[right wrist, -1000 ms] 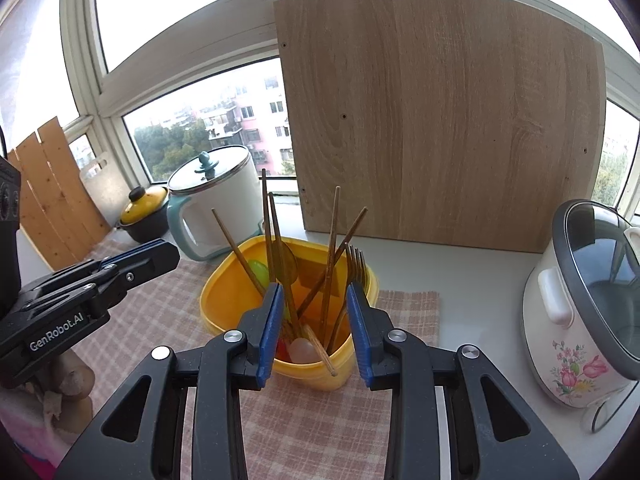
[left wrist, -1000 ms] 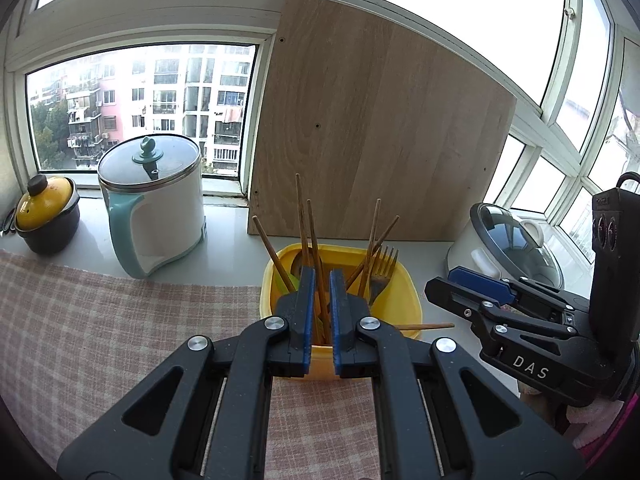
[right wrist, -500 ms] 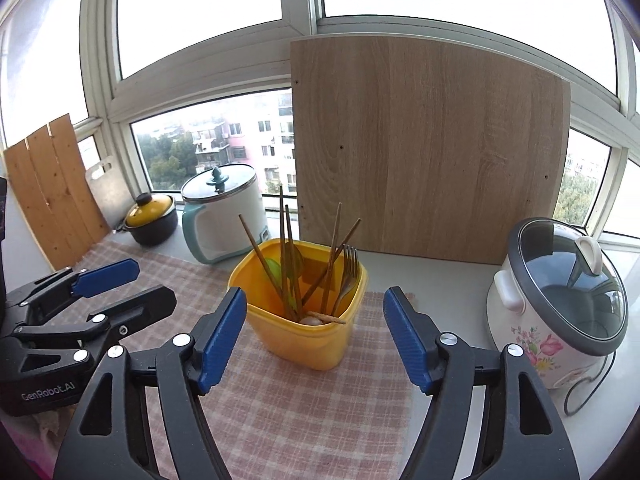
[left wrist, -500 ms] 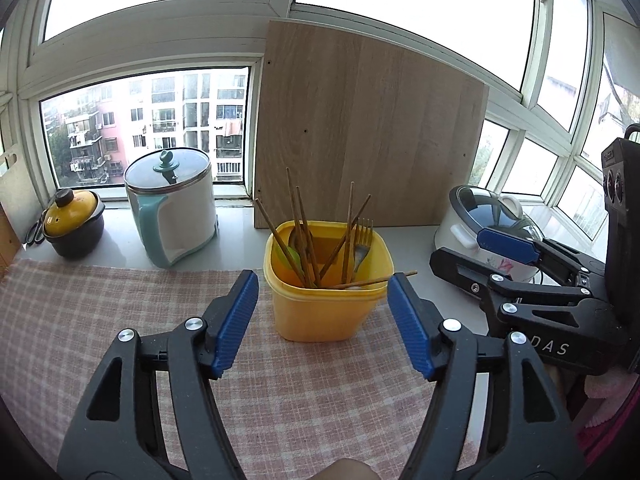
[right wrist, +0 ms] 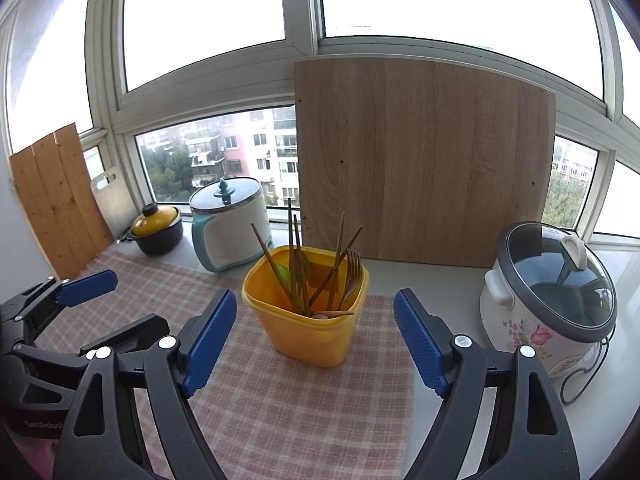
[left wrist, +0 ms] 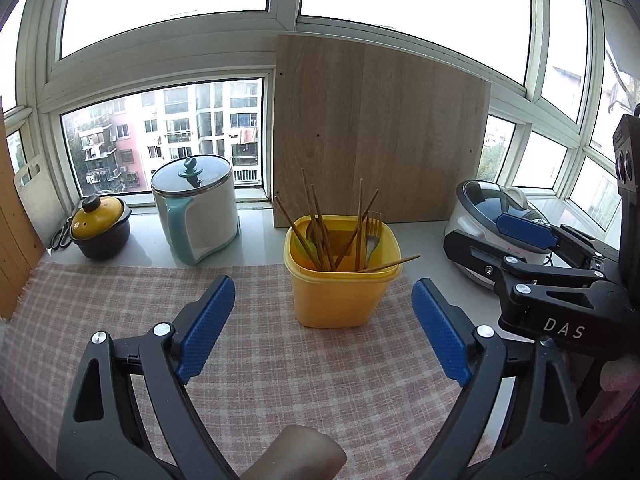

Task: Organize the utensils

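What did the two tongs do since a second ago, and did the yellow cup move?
Both tongs have just been opening and pulled back from the yellow cup. The left tongs and right tongs now stand wide with nothing between them. The cup, its chopsticks and fork stayed put on the checked cloth.

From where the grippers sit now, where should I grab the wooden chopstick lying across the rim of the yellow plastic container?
Grip the wooden chopstick by its free end, which juts past the rim of the yellow plastic container on the side toward the right gripper. Come from that side with jaws above and below the stick; its other end is buried among upright utensils. Both grippers have just opened, nothing between them.
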Action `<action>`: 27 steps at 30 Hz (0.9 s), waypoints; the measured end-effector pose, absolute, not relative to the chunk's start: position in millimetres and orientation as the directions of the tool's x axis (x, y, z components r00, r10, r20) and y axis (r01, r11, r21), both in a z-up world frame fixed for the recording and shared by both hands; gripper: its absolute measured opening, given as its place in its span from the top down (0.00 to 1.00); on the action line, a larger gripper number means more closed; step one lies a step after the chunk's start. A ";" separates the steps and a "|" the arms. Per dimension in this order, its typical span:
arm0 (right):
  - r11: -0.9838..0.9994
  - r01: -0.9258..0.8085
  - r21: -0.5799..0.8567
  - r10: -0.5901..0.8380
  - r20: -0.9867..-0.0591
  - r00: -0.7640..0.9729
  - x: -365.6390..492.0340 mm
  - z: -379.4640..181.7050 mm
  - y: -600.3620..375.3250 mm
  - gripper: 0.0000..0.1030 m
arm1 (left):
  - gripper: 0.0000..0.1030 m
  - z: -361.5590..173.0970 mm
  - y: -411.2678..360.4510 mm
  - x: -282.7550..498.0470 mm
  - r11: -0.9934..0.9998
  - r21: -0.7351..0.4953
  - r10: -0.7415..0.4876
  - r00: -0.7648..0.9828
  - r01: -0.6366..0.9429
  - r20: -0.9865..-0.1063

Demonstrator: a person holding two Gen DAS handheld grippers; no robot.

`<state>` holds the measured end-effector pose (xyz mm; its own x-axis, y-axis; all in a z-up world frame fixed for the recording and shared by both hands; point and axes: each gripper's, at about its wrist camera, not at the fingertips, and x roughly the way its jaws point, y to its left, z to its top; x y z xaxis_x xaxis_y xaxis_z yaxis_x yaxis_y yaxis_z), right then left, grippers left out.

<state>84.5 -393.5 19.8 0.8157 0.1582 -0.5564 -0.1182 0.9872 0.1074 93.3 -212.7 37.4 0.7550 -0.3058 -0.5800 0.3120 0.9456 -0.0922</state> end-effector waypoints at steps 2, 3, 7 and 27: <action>0.987 -0.118 0.105 0.157 -0.551 0.820 81.0 21.1 -393.2 0.21 | 0.05 37.8 -211.2 90.4 0.951 -0.083 -0.290 0.762 0.299 -0.579; 0.988 -0.117 0.105 0.156 -0.548 0.822 78.8 22.0 -392.8 0.21 | 0.05 37.9 -211.0 89.4 0.953 -0.079 -0.282 0.765 0.292 -0.579; 0.989 -0.110 0.100 0.146 -0.538 0.830 70.2 25.5 -393.1 0.21 | 0.01 39.3 -210.3 86.3 0.959 -0.075 -0.265 0.768 0.274 -0.583; 0.991 -0.099 0.092 0.133 -0.520 0.844 53.7 31.0 -397.2 0.20 | 0.00 42.6 -211.9 71.8 0.962 -0.058 -0.250 0.767 0.268 -0.590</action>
